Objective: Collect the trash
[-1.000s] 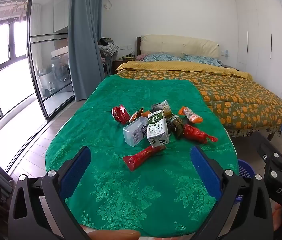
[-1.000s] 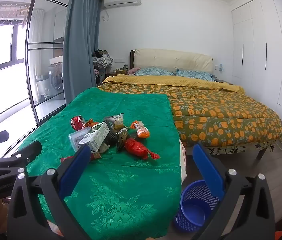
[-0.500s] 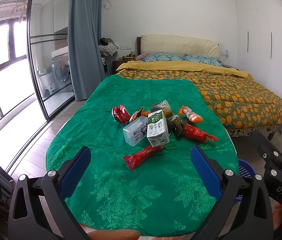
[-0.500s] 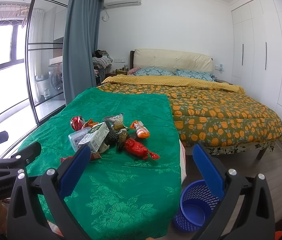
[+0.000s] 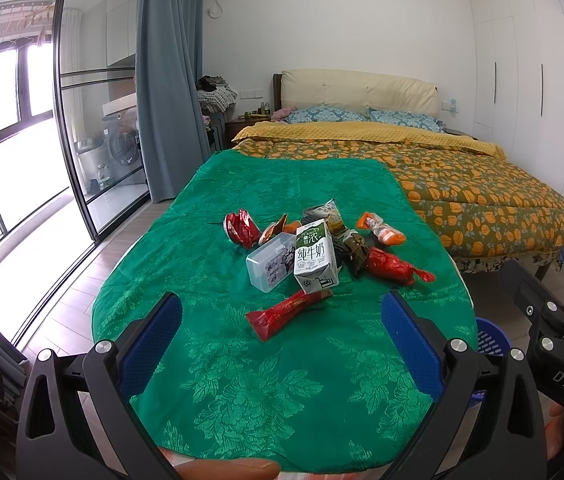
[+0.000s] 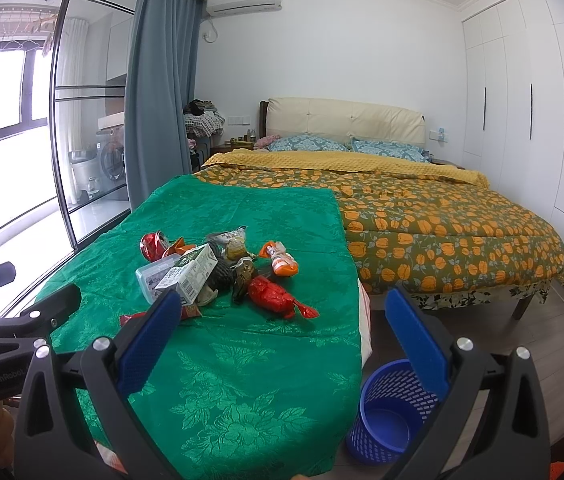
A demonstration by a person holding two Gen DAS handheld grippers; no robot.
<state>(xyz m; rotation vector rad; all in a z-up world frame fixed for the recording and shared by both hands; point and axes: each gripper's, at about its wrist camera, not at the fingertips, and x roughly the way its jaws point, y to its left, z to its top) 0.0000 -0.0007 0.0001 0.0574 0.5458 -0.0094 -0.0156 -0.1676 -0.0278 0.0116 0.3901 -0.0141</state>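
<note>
Green tablecloth [image 5: 282, 380] holds trash pile [image 5: 314, 252] (mid-cloth, off edges).

Both grippers are held low and level, side by side, pointing the same way. The left gripper [image 5: 282, 344] has its 2 blue-padded fingers [image 5: 150, 344] spread wide apart with nothing between them. The right gripper [image 6: 282, 340] matches it, jaws wide, blue pads [image 6: 418, 344] bare. From the right wrist view, the left gripper's black body [image 6: 22, 320] sits just beside it; a fingertip [image 5: 234, 470] of the holder's hand shows at the bottom edge.
</note>
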